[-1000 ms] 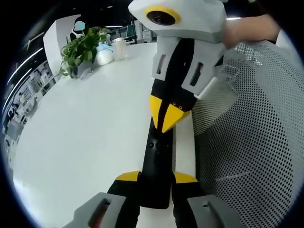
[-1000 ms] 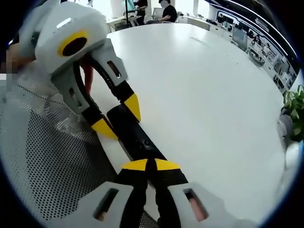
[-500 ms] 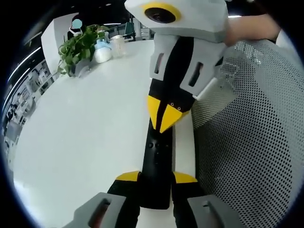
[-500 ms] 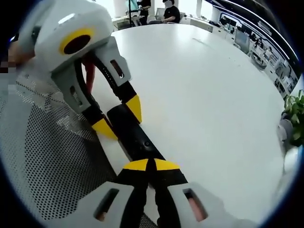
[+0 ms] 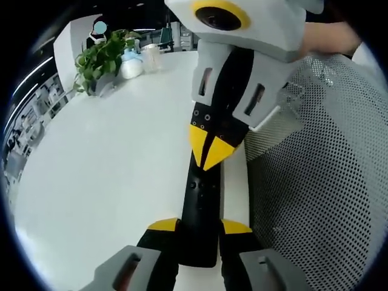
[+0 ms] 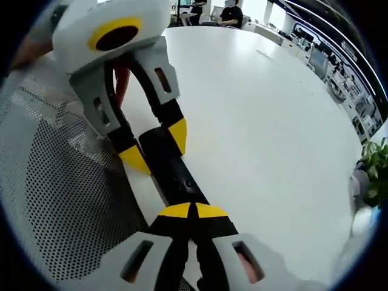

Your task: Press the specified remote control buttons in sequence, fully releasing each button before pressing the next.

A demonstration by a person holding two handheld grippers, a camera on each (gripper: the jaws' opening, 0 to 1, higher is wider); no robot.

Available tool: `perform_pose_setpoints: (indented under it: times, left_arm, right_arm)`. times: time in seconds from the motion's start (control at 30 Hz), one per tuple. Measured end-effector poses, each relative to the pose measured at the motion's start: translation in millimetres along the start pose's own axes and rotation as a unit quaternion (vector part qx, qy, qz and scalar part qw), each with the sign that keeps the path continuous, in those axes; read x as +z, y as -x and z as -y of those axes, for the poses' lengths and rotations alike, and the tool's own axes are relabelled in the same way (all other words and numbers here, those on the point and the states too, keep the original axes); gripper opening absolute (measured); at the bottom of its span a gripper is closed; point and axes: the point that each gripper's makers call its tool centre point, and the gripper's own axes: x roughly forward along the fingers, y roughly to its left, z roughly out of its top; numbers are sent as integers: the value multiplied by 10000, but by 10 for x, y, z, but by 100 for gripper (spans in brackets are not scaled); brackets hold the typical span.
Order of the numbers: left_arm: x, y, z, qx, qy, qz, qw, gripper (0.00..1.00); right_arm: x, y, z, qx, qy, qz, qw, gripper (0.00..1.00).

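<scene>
Little changed since a second ago: same clamp on the remote, same closed tips resting on it; both views slightly tilted, so camera motion only.

Left gripper view: left gripper (image 5: 200, 225) at bottom centre, yellow-tipped jaws closed on the near end of a black remote (image 5: 201, 209). Long, slim, matte black bar, running up the middle of the frame. From the top, right gripper (image 5: 210, 145), grey and black body, yellow tips shut together in a point and pressed on the remote's far half. Under the remote, a white strip (image 5: 234, 194) along its right side. At right, a perforated white mesh surface (image 5: 321, 194), curved, dotted with small round holes. At left, a broad smooth white table (image 5: 103, 170). Upper left, far edge of the table: leafy green plant (image 5: 103, 60) in a pot, beside it a pale blue-and-white bottle-like thing (image 5: 131, 65) and a clear cup (image 5: 151, 60); contents not discernible. Upper right, a hand (image 5: 330, 37) behind the right gripper.

Right gripper view: right gripper (image 6: 193, 212) at bottom centre, tips shut tight, touching the remote (image 6: 173, 173). Upper left, left gripper (image 6: 154, 145), yellow pads on either side of the remote's far end, gripping it. Mesh (image 6: 54, 194) at left, table (image 6: 260, 121) at right, plant (image 6: 373, 173) at the right edge. Top centre, people seated at a distant desk (image 6: 227, 13).
</scene>
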Motion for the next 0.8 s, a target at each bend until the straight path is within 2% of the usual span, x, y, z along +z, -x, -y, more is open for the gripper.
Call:
perform_pose_setpoints:
  times: [0.07, 0.17, 0.33, 0.43, 0.57, 0.8]
  left_arm:
    - [1, 3, 1, 5, 25, 29, 10000, 25]
    - [6, 2, 5, -41, -74, -40, 10000, 25]
    - [3, 3, 4, -81, -91, -42, 9999, 25]
    - [1, 6, 4, -61, -39, 46, 10000, 25]
    - [7, 5, 6, -74, -73, 32, 9999, 25]
    - [4, 2, 3, -71, -63, 40, 9999, 25]
  right_arm:
    - [-3, 3, 9, 30, -74, 47, 10000, 0]
    - [-2, 3, 9, 141, -461, 123, 9988, 0]
    - [-1, 7, 14, 178, -637, 86, 9978, 0]
    - [2, 10, 4, 169, -477, 93, 9987, 0]
    - [-2, 12, 11, 191, -609, 110, 9979, 0]
    - [0, 4, 5, 161, -471, 86, 9987, 0]
